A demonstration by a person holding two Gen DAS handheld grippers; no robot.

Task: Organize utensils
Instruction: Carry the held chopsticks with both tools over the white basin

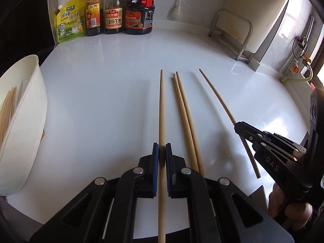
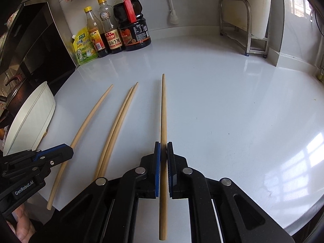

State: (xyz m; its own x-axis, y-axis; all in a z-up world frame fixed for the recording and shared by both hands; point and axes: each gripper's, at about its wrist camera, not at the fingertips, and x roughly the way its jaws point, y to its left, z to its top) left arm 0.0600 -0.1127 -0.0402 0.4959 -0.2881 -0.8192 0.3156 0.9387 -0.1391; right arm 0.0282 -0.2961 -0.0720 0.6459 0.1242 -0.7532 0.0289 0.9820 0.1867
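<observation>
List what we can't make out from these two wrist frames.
- White holder, left wrist view: cut off by the left edge; its wall hides how many chopsticks are inside.
- Pair of chopsticks on the counter: near ends hidden under the left gripper.
- Right gripper, right wrist view: the chopstick between its fingers may be lifted or resting; cannot tell.
- Sauce bottles: small label text unreadable.

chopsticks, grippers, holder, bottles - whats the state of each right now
left gripper: shut on the leftmost chopstick
right gripper: shut on the rightmost chopstick
middle two chopsticks: loose on the counter, side by side, touching
white holder: at the left edge, chopsticks already inside
sauce bottles: upright by the wall, yellow pouch beside them
</observation>
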